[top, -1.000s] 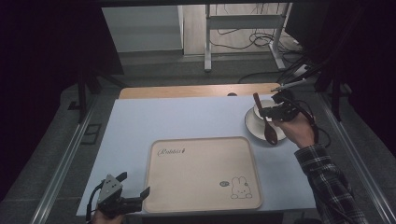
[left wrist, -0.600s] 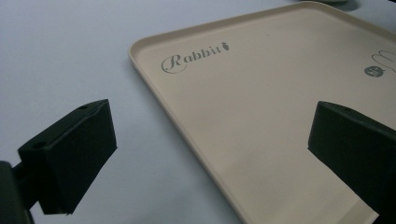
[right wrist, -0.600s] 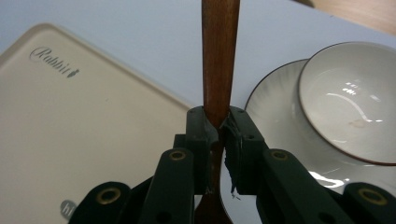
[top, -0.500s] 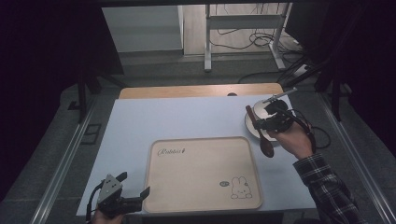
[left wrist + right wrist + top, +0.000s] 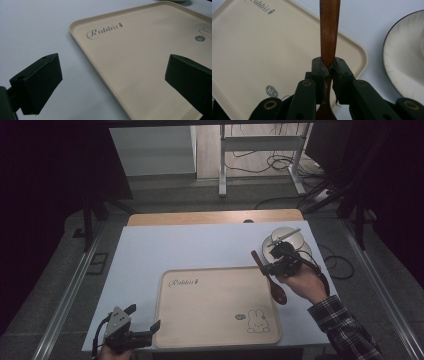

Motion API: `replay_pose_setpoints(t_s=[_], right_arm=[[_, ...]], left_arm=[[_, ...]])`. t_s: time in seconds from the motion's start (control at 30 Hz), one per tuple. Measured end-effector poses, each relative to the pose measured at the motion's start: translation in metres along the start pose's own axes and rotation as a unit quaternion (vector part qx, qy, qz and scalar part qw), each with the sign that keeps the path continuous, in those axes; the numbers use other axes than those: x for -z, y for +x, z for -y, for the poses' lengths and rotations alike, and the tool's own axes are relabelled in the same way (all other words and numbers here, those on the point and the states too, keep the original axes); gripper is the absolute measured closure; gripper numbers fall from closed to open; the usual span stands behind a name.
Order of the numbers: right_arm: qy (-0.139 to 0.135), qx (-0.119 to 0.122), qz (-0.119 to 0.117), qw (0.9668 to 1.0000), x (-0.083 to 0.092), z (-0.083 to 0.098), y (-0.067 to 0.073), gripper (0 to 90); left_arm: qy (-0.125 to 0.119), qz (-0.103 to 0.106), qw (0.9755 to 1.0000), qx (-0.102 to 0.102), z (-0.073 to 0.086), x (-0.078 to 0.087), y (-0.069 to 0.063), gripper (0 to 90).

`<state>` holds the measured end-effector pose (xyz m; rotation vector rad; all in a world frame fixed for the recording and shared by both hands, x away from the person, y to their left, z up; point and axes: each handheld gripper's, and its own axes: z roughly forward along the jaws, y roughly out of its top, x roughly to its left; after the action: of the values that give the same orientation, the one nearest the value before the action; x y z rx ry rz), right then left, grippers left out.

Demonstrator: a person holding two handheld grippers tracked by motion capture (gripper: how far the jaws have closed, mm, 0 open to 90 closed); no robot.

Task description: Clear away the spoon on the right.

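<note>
- The counter (image 5: 190, 247) is a pale blue-white top with a strip of bare wood along its far edge, and it carries everything below.
- The beige tray (image 5: 216, 306) lies flat at the near middle of the counter. "Rabbit" is printed at its far left corner and a small rabbit drawing sits near its near right corner.
- The pale plate (image 5: 287, 237) with a dark rim sits at the far right of the counter, just beyond the tray's far right corner and apart from it. Something thin and silvery lies across it; what it is cannot be told.
- The right claw (image 5: 272, 268) hangs over the tray's right rim. In the right gripper view its jaws are clamped hard on the wooden spoon.
- The wooden spoon (image 5: 272, 279) is dark brown and is gripped across the middle of its handle. It is off the counter, with its bowl toward the person above the tray's right edge and its handle tip pointing away.
- The left claw (image 5: 142, 325) sits low at the near left corner of the tray. Its jaws are spread wide with nothing between them, one over the counter and one over the tray.
</note>
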<state>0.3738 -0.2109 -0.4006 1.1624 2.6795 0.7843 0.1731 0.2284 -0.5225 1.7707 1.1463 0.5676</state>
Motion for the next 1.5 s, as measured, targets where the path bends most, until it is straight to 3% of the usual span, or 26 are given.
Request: replay_pose_setpoints(t_s=[0.8, 1.27, 1.5], right_arm=[[0.069, -0.010, -0.041, 0.9967, -0.047, 0.028, 0.031, 80.0], [0.080, -0.026, -0.050, 0.9952, -0.074, 0.044, 0.030, 78.7], [0.077, -0.011, -0.036, 0.9964, -0.074, 0.045, 0.031, 72.4]], left_arm=[[0.003, 0.001, 1.0000, -0.005, 0.000, -0.001, -0.001, 0.9], [0.002, 0.002, 1.0000, -0.002, 0.000, -0.001, 0.000, 0.9], [0.002, 0.002, 1.0000, -0.002, 0.000, -0.001, 0.000, 0.9]])
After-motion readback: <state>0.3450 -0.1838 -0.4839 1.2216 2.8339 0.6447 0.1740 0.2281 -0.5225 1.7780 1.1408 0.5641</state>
